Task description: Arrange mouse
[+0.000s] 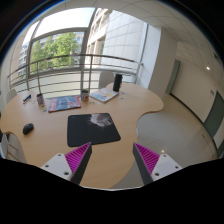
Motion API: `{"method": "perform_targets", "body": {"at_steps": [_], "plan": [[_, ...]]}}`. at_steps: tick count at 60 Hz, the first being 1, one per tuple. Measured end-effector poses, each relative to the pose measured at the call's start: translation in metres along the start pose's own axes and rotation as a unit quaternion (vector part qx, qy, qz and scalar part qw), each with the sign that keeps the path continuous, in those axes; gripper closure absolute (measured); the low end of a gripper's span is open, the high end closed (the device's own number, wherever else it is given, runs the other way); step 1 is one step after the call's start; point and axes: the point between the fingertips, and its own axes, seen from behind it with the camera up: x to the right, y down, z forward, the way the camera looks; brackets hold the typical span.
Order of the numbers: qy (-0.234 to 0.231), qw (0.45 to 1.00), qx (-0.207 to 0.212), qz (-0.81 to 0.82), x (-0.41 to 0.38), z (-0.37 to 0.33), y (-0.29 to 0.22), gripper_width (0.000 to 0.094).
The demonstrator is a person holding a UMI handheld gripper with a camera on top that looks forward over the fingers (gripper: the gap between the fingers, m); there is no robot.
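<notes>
A small dark mouse (28, 128) lies on the wooden table (120, 104) at its far left side, well away from the black mouse mat (93, 127) in the middle. My gripper (113, 160) is held above the table's near edge, just short of the mat, with nothing between its fingers. The two fingers (79, 158) with magenta pads stand wide apart, open and empty. The mouse is far to the left and beyond the left finger.
A colourful book (64, 103) and a pale book or paper (104, 96) lie at the back of the table. A dark upright object (117, 82) stands behind them. A railing and large window lie beyond. Grey floor (185, 125) opens to the right.
</notes>
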Motion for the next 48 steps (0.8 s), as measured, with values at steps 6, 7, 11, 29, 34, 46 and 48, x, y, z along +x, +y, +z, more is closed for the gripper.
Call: {"method": "perform_targets", "body": {"at_steps": [6, 7, 11, 29, 34, 46, 48], "plan": [[0.004, 1.000, -0.007, -0.008, 0.000, 0.000, 0.002, 0.0090], [0.005, 1.000, -0.007, -0.009, -0.005, 0.000, 0.007, 0.0089], [0.007, 1.000, -0.017, -0.010, -0.017, 0.001, 0.020, 0.0092], [-0.047, 0.997, -0.063, -0.018, -0.163, -0.022, 0.111, 0.0090], [-0.081, 0.994, -0.065, -0.025, -0.232, -0.021, 0.123, 0.0091], [-0.176, 0.983, -0.034, -0.049, -0.397, 0.001, 0.108, 0.0090], [-0.188, 0.980, -0.029, -0.055, -0.419, 0.008, 0.103, 0.0091]]}}
